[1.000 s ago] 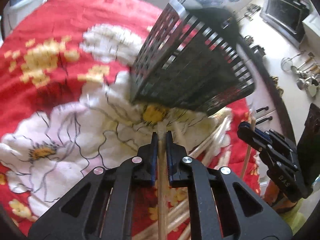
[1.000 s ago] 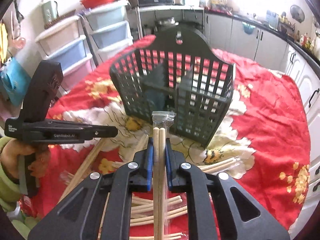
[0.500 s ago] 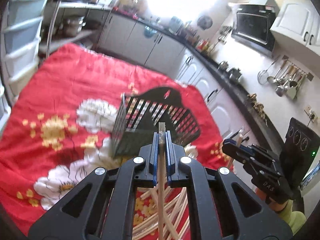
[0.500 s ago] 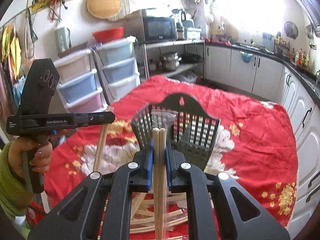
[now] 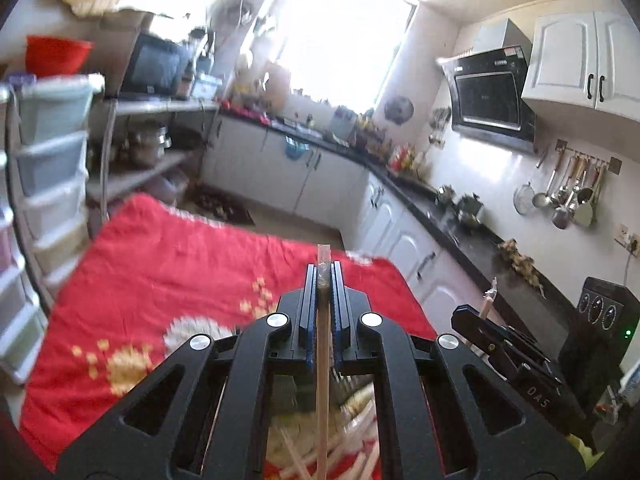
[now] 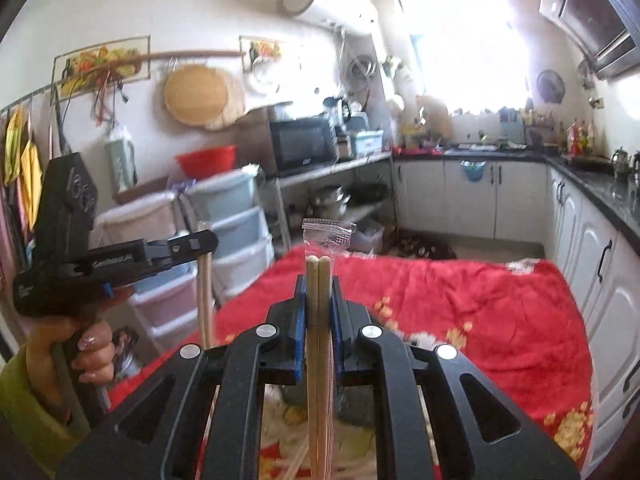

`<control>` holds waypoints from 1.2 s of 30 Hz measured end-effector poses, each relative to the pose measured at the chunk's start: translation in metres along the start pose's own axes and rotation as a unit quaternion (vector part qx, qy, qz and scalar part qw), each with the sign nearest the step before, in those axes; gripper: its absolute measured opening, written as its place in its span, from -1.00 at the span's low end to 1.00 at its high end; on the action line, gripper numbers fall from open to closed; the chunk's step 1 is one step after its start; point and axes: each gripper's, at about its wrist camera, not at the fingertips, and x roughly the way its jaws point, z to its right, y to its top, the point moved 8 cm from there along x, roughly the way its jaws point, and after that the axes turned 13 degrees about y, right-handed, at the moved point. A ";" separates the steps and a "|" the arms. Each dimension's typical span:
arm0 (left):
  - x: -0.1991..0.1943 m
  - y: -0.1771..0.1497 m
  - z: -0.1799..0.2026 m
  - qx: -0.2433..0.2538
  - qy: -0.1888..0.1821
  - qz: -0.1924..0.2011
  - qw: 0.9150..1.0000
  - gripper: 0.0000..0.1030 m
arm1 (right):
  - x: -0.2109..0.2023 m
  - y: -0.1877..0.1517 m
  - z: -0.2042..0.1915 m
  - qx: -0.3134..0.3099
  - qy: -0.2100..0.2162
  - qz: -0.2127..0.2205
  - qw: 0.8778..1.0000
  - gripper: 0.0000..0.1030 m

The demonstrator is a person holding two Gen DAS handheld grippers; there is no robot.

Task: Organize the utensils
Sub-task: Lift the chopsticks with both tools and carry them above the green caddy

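My left gripper is shut on a wrapped pair of wooden chopsticks that stands upright between the jaws. My right gripper is shut on another wrapped pair of chopsticks, its clear wrapper end sticking up. Both are held high above the table with the red flowered cloth. More wrapped chopsticks lie on the cloth below the left gripper. The dark basket is mostly hidden; a dark part shows under the right gripper. Each gripper shows in the other's view: the right in the left wrist view, the left in the right wrist view.
Plastic drawer units stand left of the table. White kitchen cabinets and a dark counter run behind and to the right. Ladles hang on the wall.
Both grippers have lifted and tilted up with their chopsticks. The basket has dropped out of the view, and the kitchen now fills the frames.
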 end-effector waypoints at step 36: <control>0.057 0.023 -0.007 -0.002 0.072 0.139 0.988 -0.93 | 0.057 0.012 0.077 -0.024 -0.094 0.084 0.992 -0.78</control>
